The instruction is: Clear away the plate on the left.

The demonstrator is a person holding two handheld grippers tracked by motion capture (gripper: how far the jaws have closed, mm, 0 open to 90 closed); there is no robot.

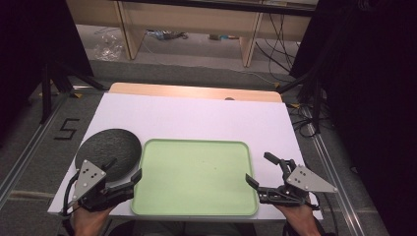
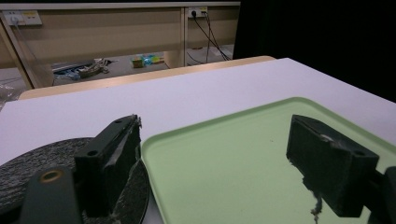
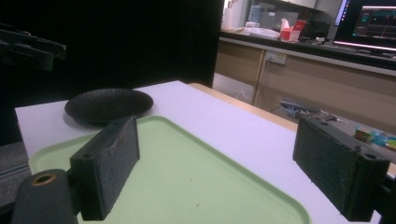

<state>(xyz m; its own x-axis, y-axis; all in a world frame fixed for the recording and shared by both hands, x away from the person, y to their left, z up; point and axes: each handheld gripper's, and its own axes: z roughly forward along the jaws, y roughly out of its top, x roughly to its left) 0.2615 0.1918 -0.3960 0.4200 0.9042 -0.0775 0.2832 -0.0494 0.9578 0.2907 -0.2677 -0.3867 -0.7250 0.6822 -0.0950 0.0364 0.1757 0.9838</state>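
Jaws wide apart on both sides, nothing held between them. Left gripper (image 1: 124, 169) sits at the near left corner of the white tabletop (image 1: 196, 118), held by the person's left hand (image 1: 91, 219). One of its jaws hangs over the near edge of the dark round textured plate (image 1: 108, 147), the other over the left edge of the pale green rectangular plastic tray (image 1: 196, 177).

In the left gripper view the plate (image 2: 28, 168) lies under and behind the left-hand jaw; the tray (image 2: 224, 158) spreads between the two jaws and under the right-hand one. Plate and tray look to be touching or just beside each other.

Right gripper (image 1: 263, 169) rests at the near right corner, in the right hand (image 1: 300, 219). One jaw reaches the tray's right edge; the other stands over bare tabletop.

In the right gripper view the tray (image 3: 187, 177) lies between the jaws, with the plate (image 3: 108, 105) beyond its far corner, well away from them.

Tray bare. Wooden shelving (image 1: 196, 24) behind the table.
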